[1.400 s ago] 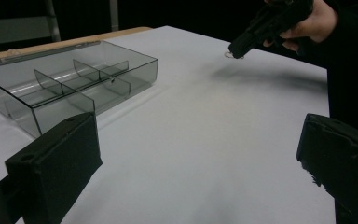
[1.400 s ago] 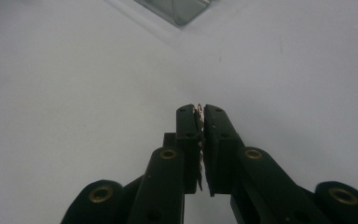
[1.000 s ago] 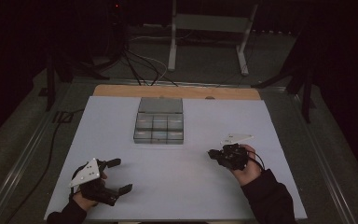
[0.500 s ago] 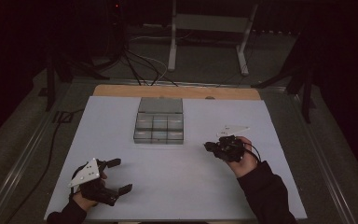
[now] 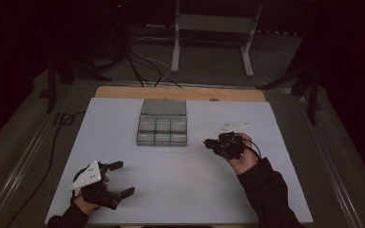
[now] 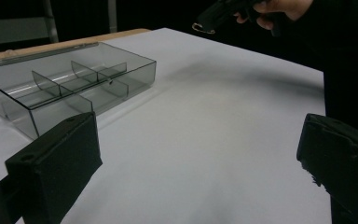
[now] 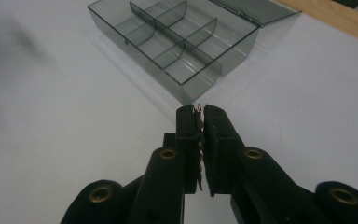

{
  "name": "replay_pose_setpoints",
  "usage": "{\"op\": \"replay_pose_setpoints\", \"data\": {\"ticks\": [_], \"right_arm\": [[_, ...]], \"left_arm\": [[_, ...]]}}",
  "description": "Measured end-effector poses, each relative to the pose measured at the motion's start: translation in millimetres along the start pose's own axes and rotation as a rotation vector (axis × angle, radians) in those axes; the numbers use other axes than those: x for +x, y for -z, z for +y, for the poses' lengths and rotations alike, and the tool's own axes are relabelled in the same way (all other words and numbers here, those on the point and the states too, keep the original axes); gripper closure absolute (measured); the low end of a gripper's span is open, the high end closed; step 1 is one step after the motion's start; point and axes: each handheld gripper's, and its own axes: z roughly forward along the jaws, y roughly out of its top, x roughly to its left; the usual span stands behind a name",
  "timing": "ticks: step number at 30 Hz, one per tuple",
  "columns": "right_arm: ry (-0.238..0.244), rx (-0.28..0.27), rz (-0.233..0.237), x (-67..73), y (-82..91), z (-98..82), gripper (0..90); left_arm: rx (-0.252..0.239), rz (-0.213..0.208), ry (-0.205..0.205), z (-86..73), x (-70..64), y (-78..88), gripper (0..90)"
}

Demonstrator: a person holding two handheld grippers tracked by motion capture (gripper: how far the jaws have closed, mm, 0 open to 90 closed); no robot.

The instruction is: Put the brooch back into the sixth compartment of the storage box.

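The right gripper (image 5: 212,144) is pinching a small thin metallic-looking item (image 7: 199,112) between its jaws, and what the item is cannot be told. Compared with a second ago, this gripper is sitting farther in toward the middle of the tabletop (image 5: 180,190) and closer to the clear compartment box (image 5: 162,127), which is lying just ahead of its jaw tips and slightly to the side in the right gripper view. The box is standing open, its lid (image 5: 164,107) lying flat beyond it, and its compartments are looking bare.

The left gripper (image 5: 123,178) is resting where it was, near the tabletop's near left corner, jaws spread wide with nothing between them. From its own view the box (image 6: 70,88) is lying ahead and off to one side, well apart, and the right gripper (image 6: 214,16) is hanging far ahead above the white sheet.

Between the two grippers a wide stretch of white surface is lying open. The near edge is running just behind the left gripper; the right edge is lying well clear of the right hand (image 5: 242,154).
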Motion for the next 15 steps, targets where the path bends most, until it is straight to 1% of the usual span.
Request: {"op": "replay_pose_setpoints", "data": {"ticks": [15], "right_arm": [[0.021, -0.017, 0.006, 1.7, -7.8, 23.5, 85.0]], "left_arm": [[-0.003, 0.000, -0.002, 0.4, -0.1, 1.3, 1.2]]}}
